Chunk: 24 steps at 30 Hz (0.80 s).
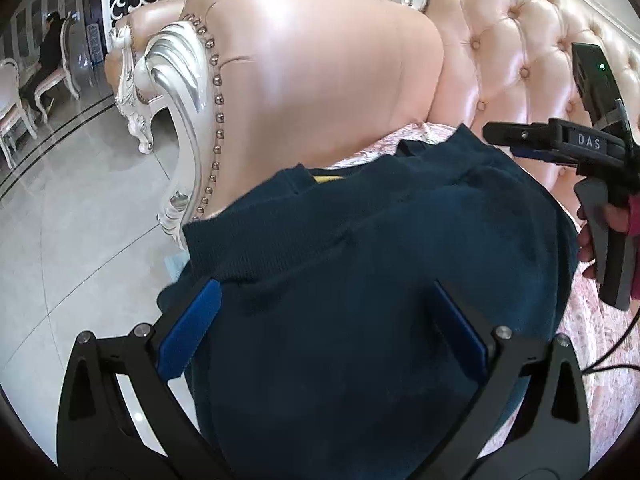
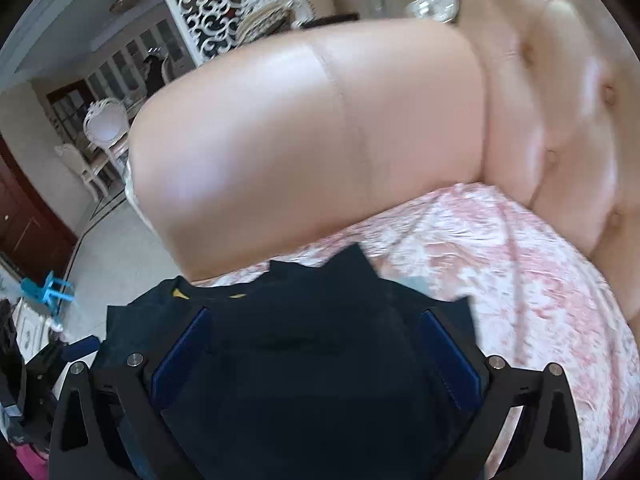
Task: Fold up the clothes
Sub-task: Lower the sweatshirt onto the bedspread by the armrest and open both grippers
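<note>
A dark blue garment lies folded on the pink patterned seat cover of a pink sofa, close to its padded armrest and the tufted backrest. The left gripper hovers over it, jaws spread wide, nothing pinched. The right gripper hangs above the garment's other end, jaws likewise spread, clear of the cloth.
</note>
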Tool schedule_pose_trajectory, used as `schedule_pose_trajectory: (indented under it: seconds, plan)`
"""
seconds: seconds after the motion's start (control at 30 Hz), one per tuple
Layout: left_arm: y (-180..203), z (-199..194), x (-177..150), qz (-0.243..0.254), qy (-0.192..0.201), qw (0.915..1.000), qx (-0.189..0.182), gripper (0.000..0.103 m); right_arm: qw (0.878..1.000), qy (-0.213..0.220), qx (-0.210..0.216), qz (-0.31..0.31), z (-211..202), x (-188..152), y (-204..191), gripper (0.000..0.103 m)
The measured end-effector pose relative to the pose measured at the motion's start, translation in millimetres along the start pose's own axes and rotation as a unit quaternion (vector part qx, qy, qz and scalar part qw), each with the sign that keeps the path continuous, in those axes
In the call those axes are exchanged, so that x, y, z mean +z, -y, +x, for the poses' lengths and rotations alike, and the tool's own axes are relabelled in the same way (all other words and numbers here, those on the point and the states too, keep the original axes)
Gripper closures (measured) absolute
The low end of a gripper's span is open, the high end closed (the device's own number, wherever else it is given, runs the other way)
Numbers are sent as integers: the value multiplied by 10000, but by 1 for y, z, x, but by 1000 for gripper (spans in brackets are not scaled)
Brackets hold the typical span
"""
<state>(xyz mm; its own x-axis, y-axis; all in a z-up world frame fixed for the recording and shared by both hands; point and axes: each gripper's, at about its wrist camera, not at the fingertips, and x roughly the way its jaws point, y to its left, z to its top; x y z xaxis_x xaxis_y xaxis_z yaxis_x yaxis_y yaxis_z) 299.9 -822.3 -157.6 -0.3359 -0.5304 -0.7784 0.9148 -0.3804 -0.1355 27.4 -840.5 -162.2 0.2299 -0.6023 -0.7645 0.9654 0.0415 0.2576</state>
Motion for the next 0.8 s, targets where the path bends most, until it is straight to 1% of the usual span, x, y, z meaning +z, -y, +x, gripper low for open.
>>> schedule_pose_trajectory:
  seconds: [0.03, 0.1, 0.17, 0.23, 0.3, 0.33, 0.37, 0.43, 0.5, 0.53, 0.57, 0.6, 0.67, 0.7, 0.73, 0.77, 0.8]
  plan:
    - [-3, 3, 2, -35, -40, 10000, 4, 0, 9999, -122, 7, -61, 8, 2, -2, 0]
    - [-7, 8, 3, -105, -102, 9999, -71, 0, 9976, -618, -284, -144, 33, -1, 2, 0]
    - [-7, 10, 3, -90, -93, 9999, -71, 0, 9972, -721, -123, 146, 42, -8, 15, 0]
    - [-6, 11, 3, -79, -86, 9999, -50, 0, 9975, -612, -52, 337, 39, -7, 23, 0]
    - [-7, 11, 2, -101, -91, 9999, -53, 0, 9981, -543, -89, 289, 32, -4, 23, 0]
    - [-7, 11, 2, -115, -97, 9999, -58, 0, 9986, -427, -202, 239, 24, -4, 21, 0]
    - [-7, 10, 1, -125, -105, 9998, -63, 0, 9990, -229, -280, 269, 12, -4, 21, 0]
    - [-6, 7, 0, -136, -128, 9998, -48, 0, 9985, 224, -57, 502, -19, -11, 22, 0]
    - [-4, 4, -2, -129, -142, 9998, -25, 0, 9978, 501, -80, 436, -49, -25, 17, 0]
    - [-4, 2, -4, -126, -147, 9998, -20, 0, 9980, 540, -110, 315, -57, -34, 12, 0]
    - [-3, 0, -5, -123, -148, 9998, -18, 0, 9981, 572, -143, 189, -64, -43, 7, 0]
    - [-2, -2, -8, -111, -156, 9998, -6, 0, 9985, 497, -235, 16, -68, -57, 3, 0]
    - [-1, -6, -13, -77, -175, 9998, 22, 0, 9991, 194, -378, -89, -58, -75, 7, 0]
    - [-1, -9, -17, -63, -193, 9998, 26, 0, 9990, -69, -434, -5, -46, -85, 17, 0]
    - [-1, -11, -20, -60, -215, 9997, 26, 0, 9988, -136, -473, 45, -42, -89, 24, 0]
    - [-2, -16, -23, -65, -232, 9997, 14, 0, 9989, -110, -455, 98, -43, -89, 25, 0]
    - [-2, -22, -28, -99, -225, 9997, -31, 0, 9983, -93, -522, 243, -48, -85, 26, 0]
